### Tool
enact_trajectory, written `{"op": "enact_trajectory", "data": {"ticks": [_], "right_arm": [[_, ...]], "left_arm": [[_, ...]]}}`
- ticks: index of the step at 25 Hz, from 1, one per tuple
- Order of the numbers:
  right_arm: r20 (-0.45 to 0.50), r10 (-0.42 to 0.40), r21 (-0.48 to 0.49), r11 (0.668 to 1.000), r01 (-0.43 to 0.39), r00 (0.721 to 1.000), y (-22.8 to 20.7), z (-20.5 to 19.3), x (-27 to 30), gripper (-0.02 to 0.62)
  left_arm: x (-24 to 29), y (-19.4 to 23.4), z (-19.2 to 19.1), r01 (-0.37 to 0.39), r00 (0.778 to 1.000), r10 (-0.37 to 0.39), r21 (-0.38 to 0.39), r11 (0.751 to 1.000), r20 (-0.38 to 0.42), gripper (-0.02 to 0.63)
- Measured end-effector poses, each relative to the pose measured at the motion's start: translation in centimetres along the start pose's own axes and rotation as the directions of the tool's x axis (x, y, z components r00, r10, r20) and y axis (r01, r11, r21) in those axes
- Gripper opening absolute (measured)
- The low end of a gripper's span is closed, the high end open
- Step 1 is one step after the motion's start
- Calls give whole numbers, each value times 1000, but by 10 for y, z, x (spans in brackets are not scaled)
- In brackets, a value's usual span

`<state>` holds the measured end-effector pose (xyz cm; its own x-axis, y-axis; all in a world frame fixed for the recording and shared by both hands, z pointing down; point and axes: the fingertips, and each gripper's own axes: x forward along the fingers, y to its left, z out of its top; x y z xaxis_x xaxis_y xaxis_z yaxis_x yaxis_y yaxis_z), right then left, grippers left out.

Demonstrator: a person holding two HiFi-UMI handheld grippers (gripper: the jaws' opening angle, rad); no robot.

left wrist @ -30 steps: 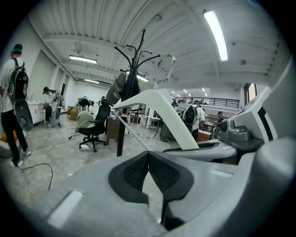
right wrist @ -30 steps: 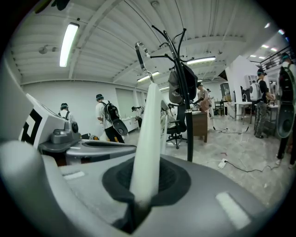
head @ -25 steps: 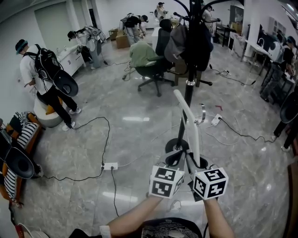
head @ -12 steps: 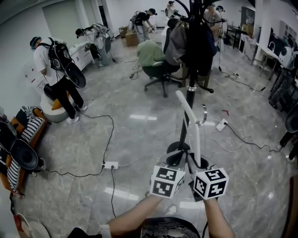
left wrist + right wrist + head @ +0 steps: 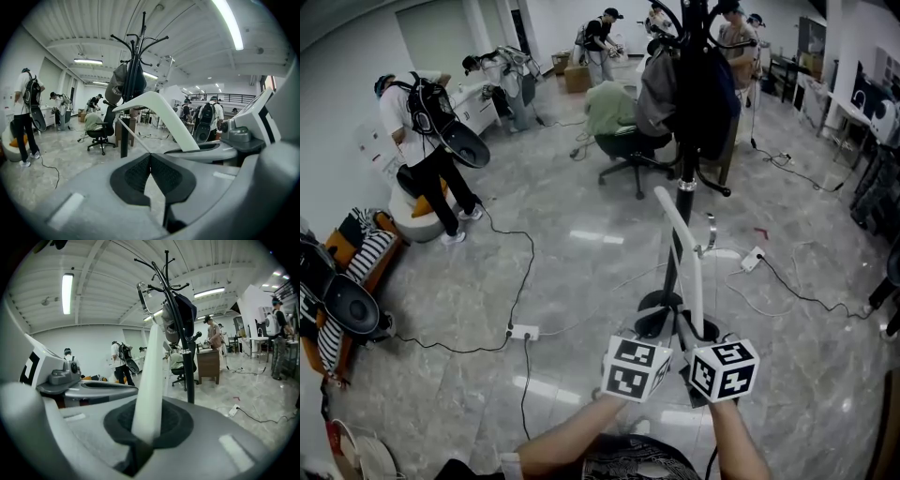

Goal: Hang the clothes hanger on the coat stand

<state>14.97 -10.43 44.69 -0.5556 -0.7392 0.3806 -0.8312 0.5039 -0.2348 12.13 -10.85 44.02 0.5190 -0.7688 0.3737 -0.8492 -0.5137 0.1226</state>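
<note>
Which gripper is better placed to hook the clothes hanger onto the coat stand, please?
Right. The right gripper clamps the clothes hanger by its white arm, which points up toward the coat stand. The left gripper has its jaws together, the thin bar only reaching their tips.

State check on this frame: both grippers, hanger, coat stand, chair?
left gripper: shut, nothing between the jaws.
right gripper: shut on the hanger's white arm.
hanger: held, not yet on the stand.
coat stand: upright, dark garments hanging on it.
office chair: green garment draped over it.
</note>
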Motion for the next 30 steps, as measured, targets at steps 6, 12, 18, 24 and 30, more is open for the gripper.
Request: {"op": "enact_trajectory", "data": {"ticks": [6, 12, 18, 24, 30], "right_arm": [[-11, 14, -1, 1000, -14, 1000, -5, 5, 13, 26], [-16, 9, -4, 1000, -9, 1000, -14, 14, 37, 27], [-25, -9, -10, 1000, 8, 1000, -17, 26, 68, 27], [-43, -25, -6, 1000, 25, 999, -23, 37, 103, 28], [-63, -49, 5, 999, 50, 997, -33, 42, 133, 28]], "left_arm": [[10, 11, 7, -13, 1000, 13, -7, 1000, -2, 5], [30, 28, 16, -6, 1000, 6, -7, 1000, 4, 5], [46, 57, 28, 12, 1000, -12, -7, 1000, 12, 5], [69, 90, 40, 26, 1000, -26, -18, 999, 4, 5], [93, 113, 48, 56, 998, -56, -24, 998, -1, 5]]}}
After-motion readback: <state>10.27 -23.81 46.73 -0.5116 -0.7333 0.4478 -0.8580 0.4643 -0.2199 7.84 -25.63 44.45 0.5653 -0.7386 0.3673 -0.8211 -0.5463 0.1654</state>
